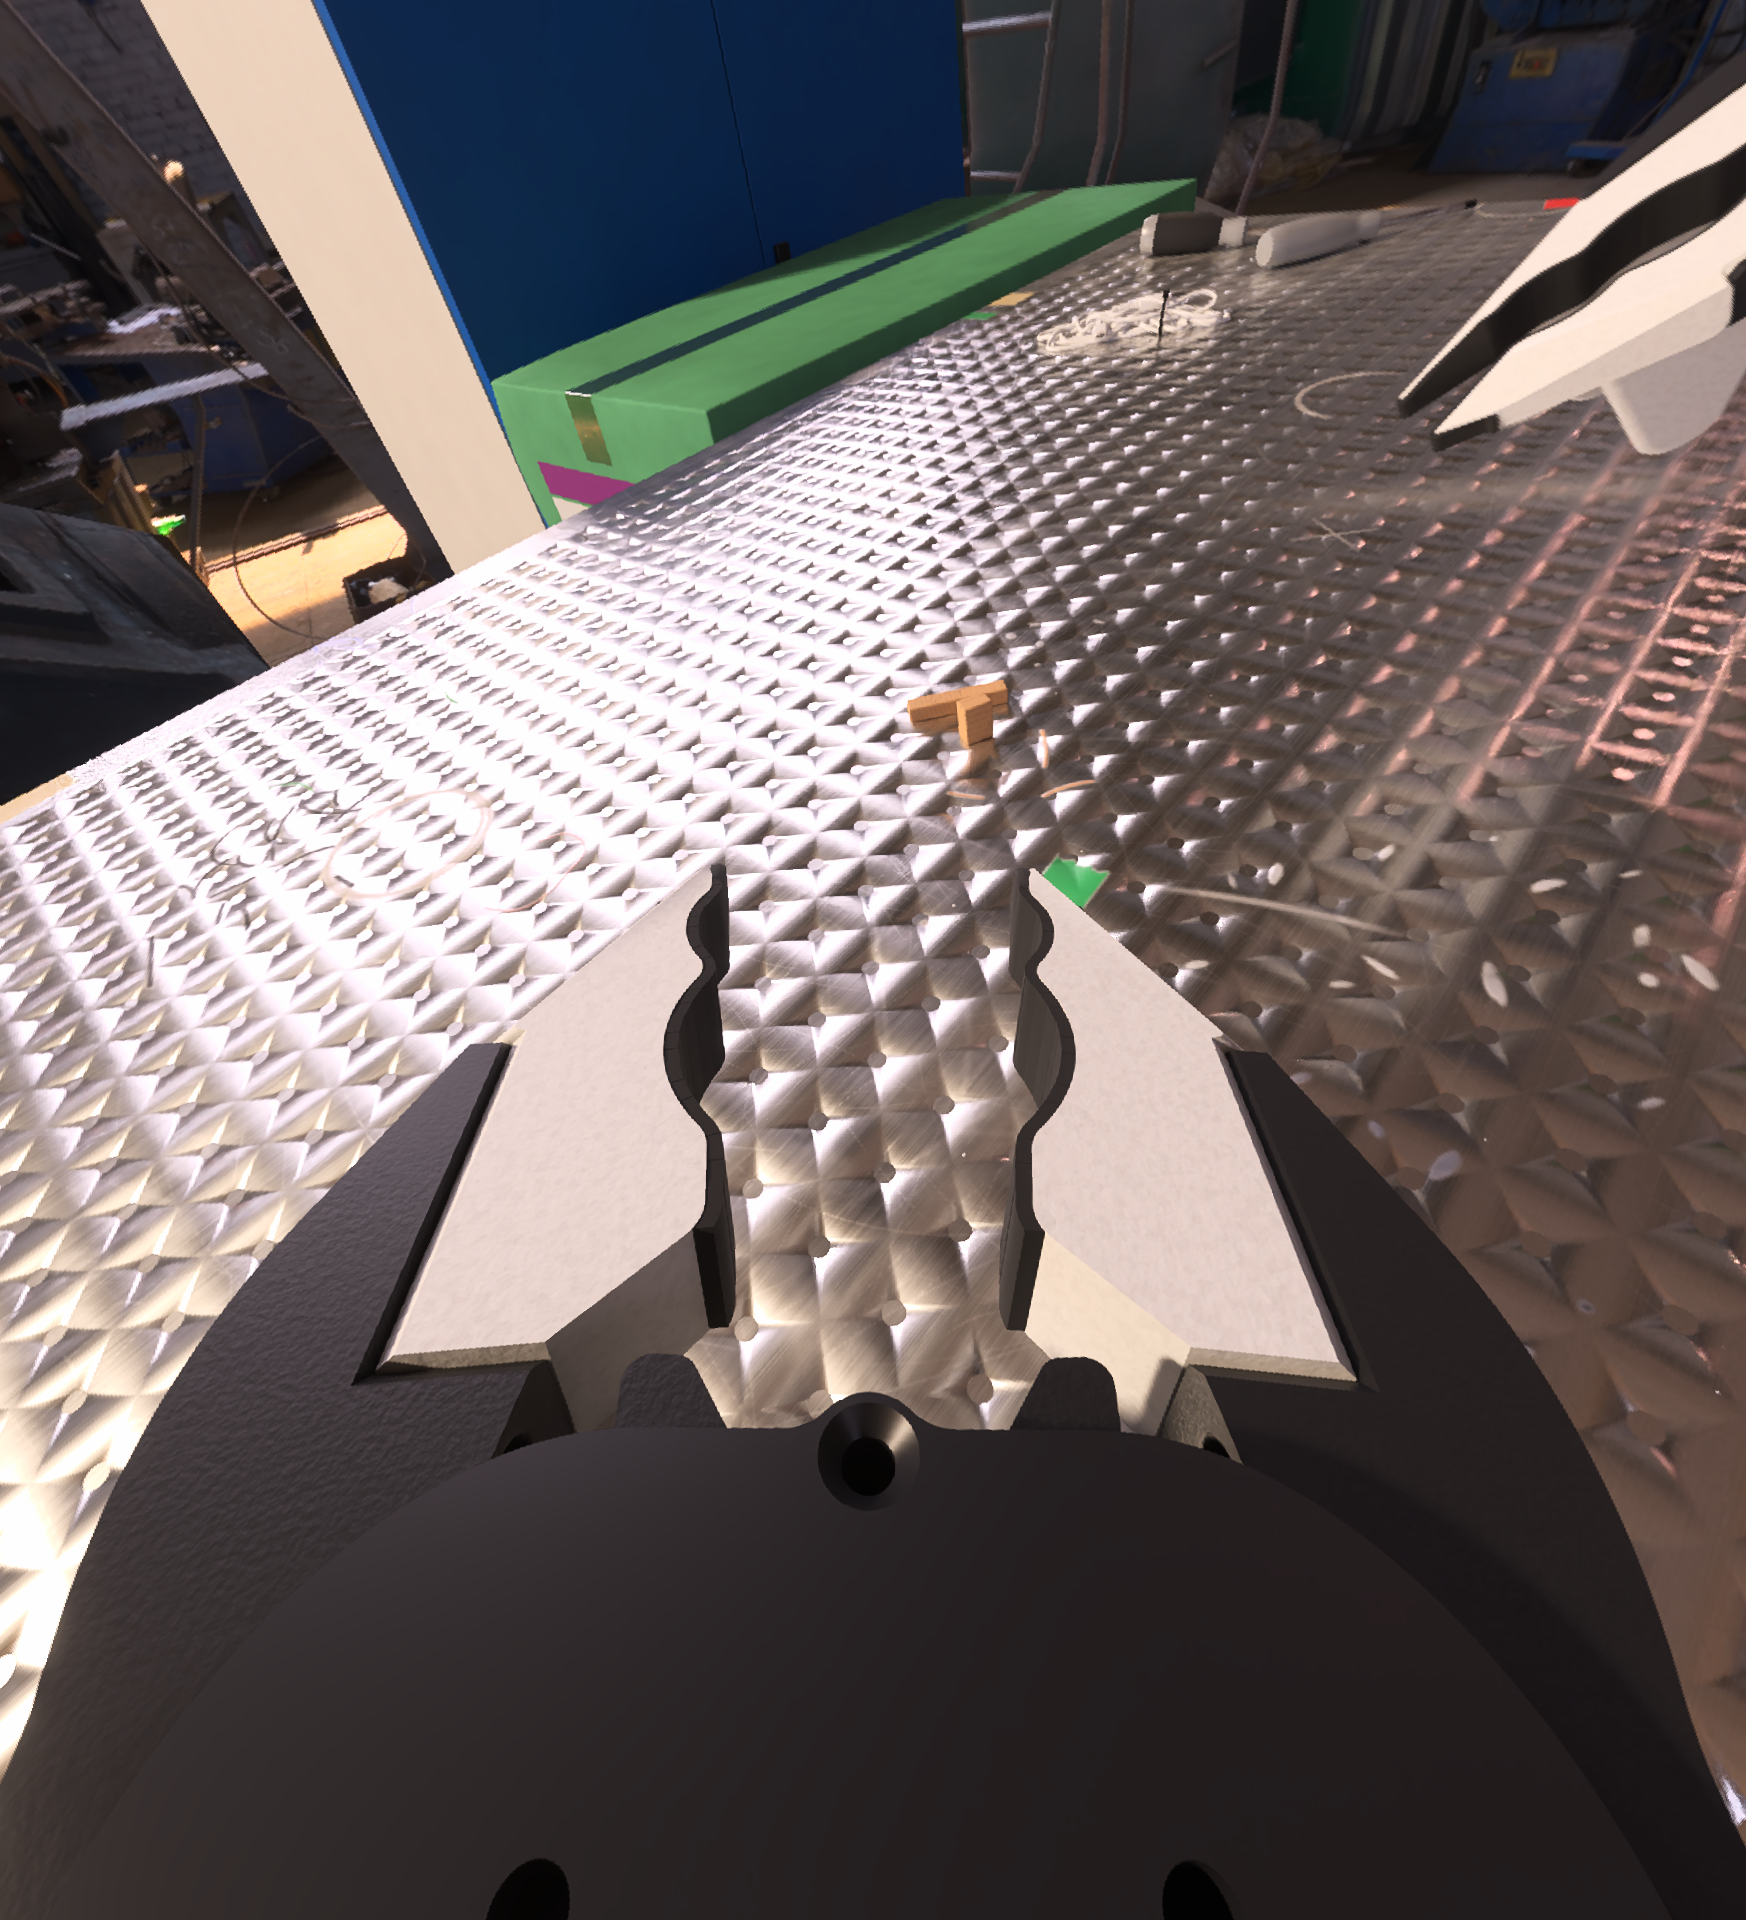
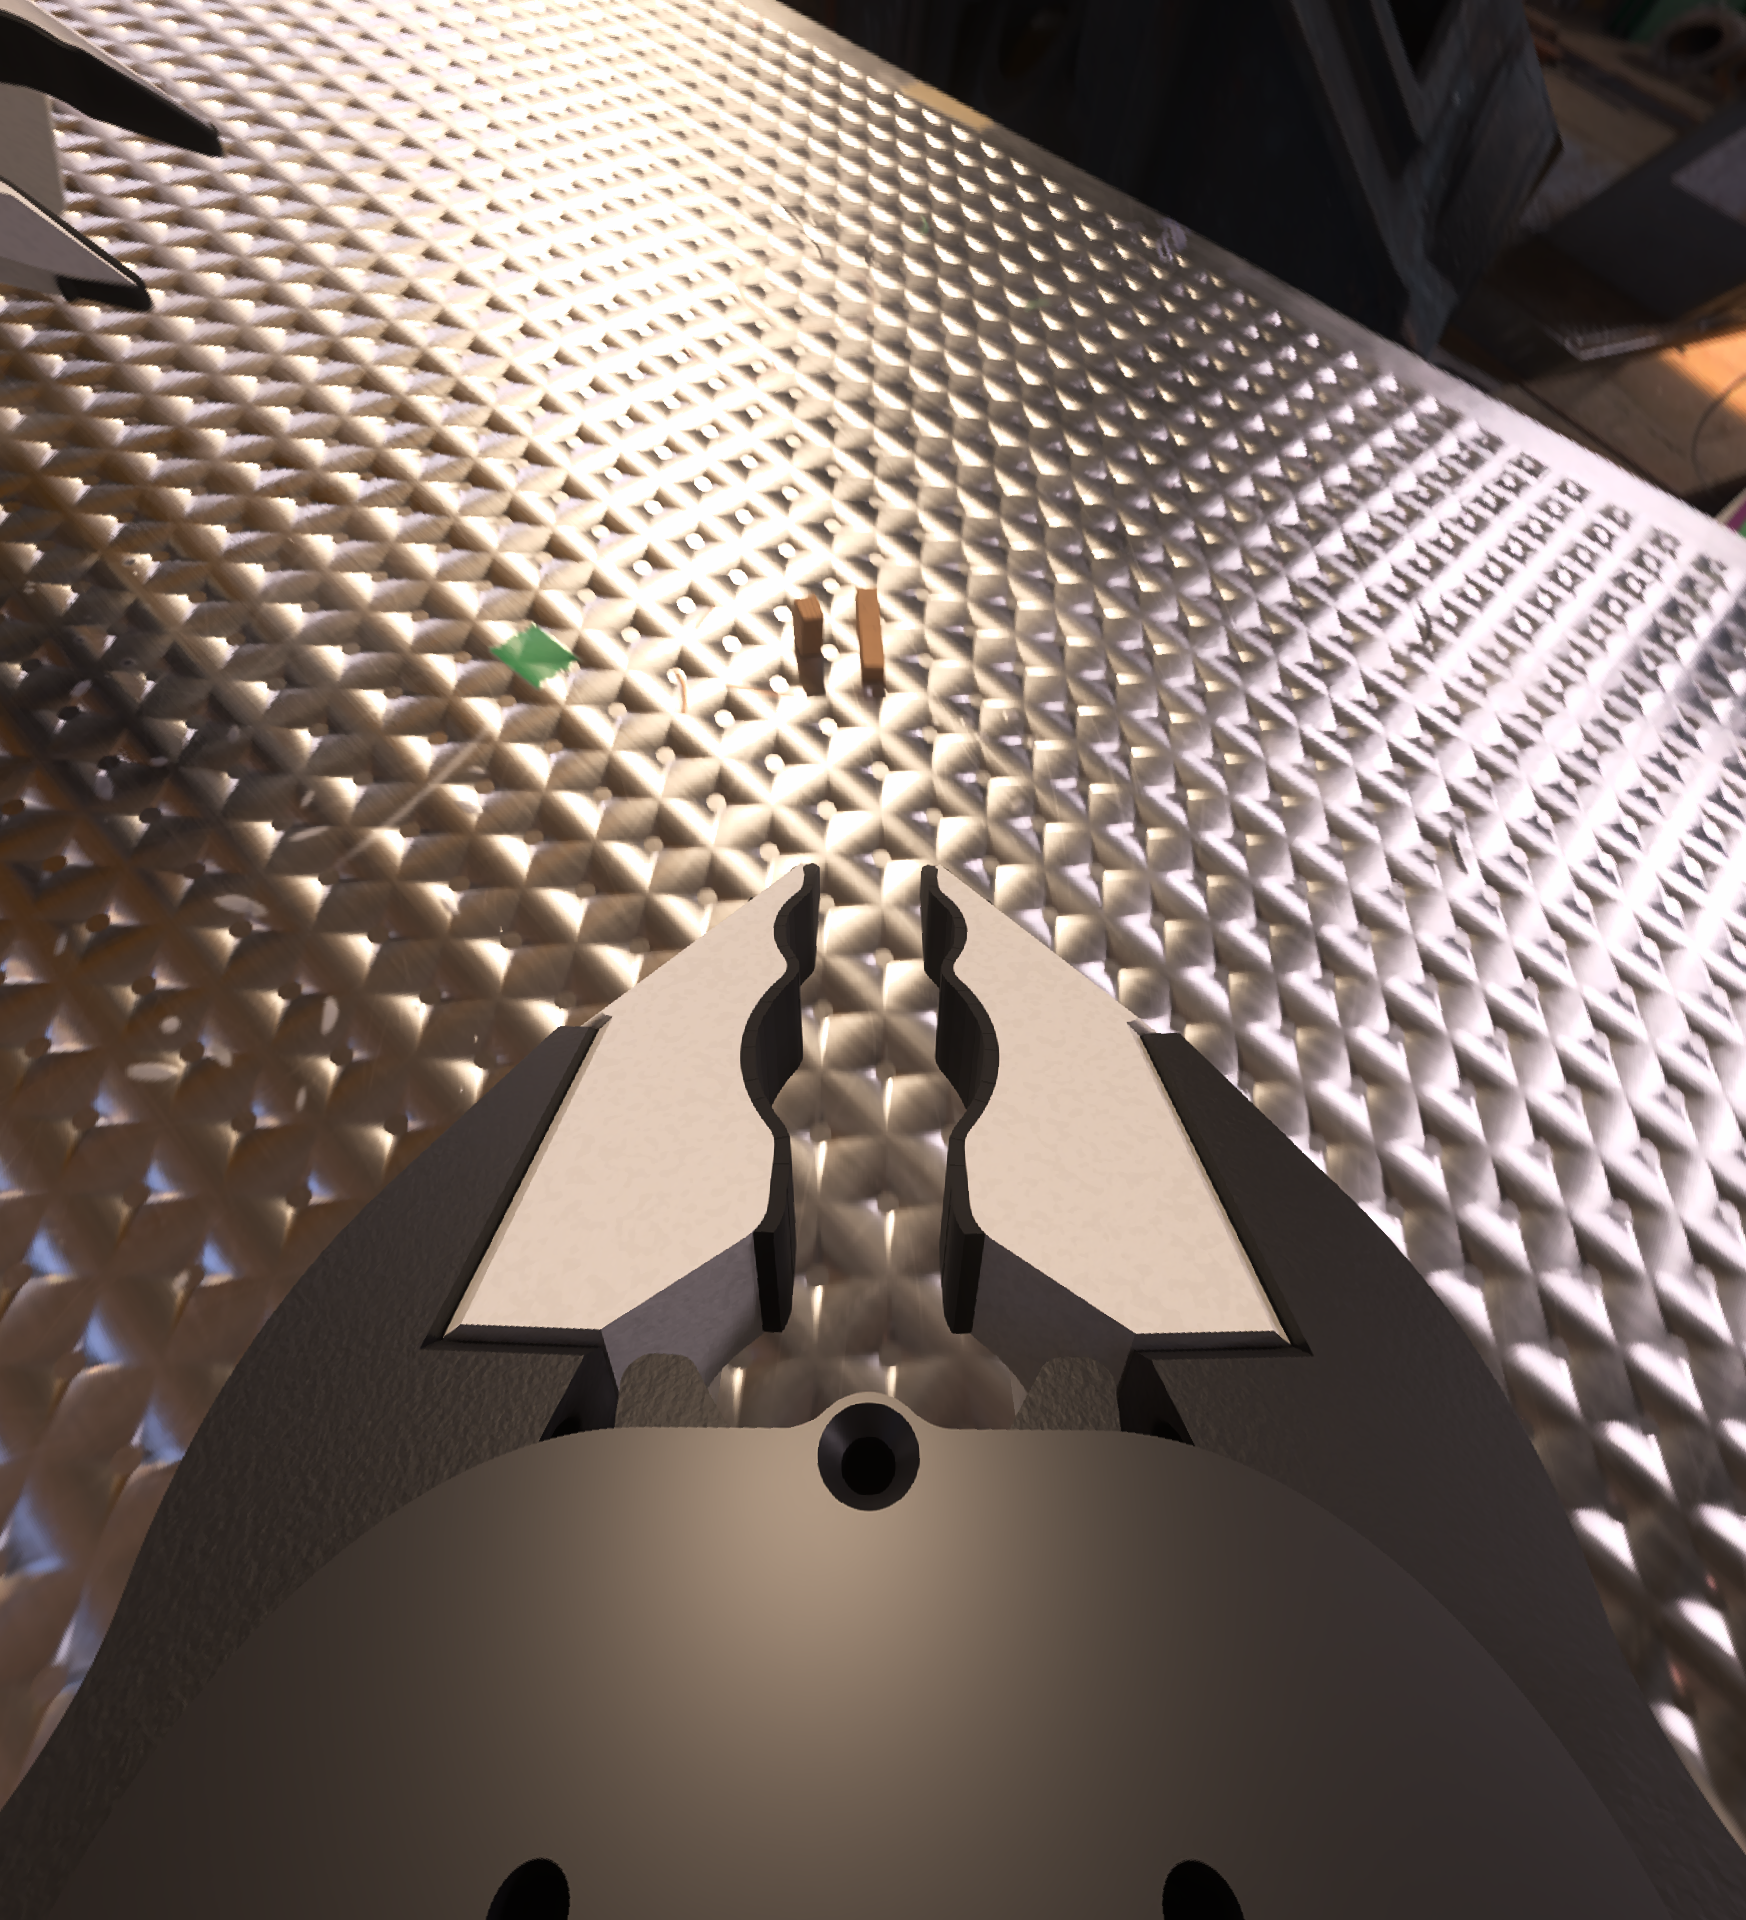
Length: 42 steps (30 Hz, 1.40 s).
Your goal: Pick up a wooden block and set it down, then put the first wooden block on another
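Two small wooden blocks sit out in the middle of the shiny metal table (image 1: 1264,935), far from every edge. In the left wrist view the long block (image 1: 952,704) lies flat and the short block (image 1: 975,720) stands just in front of it, so close that I cannot tell if they touch. In the right wrist view the short block (image 2: 808,642) and the long block (image 2: 870,636) show a thin gap between them.

The left gripper (image 1: 874,894) has its jaws wide apart and holds nothing. The right gripper (image 2: 867,878) has its jaws a little apart and holds nothing too. Both hang above the table, well back from the blocks.

No block is picked up yet, so the first job is to grab one. I think the short block is the easy one. The gripper should come down from above, put one finger on each side, and not bump the long block. A green scrap (image 2: 533,655) lies near them, on the side away from the green box (image 1: 796,322) at the table's edge, and should be left alone. Squeeze softly, then lift straight up.
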### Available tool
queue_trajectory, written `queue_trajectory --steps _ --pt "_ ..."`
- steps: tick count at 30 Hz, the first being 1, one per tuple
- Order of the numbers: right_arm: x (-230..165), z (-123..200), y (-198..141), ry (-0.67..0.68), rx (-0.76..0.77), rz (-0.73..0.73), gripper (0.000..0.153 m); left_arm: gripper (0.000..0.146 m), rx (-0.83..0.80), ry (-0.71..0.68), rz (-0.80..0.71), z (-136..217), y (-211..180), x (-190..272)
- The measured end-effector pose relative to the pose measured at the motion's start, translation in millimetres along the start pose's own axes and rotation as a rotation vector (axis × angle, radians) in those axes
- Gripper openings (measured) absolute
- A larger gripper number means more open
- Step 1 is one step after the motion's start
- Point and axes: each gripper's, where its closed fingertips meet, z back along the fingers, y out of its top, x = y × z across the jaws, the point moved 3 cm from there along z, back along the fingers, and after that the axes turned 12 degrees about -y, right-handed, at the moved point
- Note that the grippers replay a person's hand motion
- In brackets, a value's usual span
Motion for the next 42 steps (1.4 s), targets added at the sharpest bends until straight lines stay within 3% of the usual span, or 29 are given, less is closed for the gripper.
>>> queue_trajectory --steps 13,18,26,42 --pt "-47.5 -131.8 31.4 0.177 -0.092 0.144 0.020 0.054 0.039 -0.013 0.027 4.3 3.1 -2.0" --pt "-52.7 -163.1 35.8 0.195 -0.146 0.219 0.023 0.054 0.061 -0.039 0.049 6.4 4.9 -2.1" --pt "-52.6 -173.6 28.9 0.253 -0.250 0.183 0.025 0.054 0.101 -0.065 0.069 10.7 8.4 -1.9" --pt "-51.3 -164.4 22.5 0.337 -0.304 0.210 0.008 0.054 0.106 -0.068 0.068 11.3 9.0 -1.4"
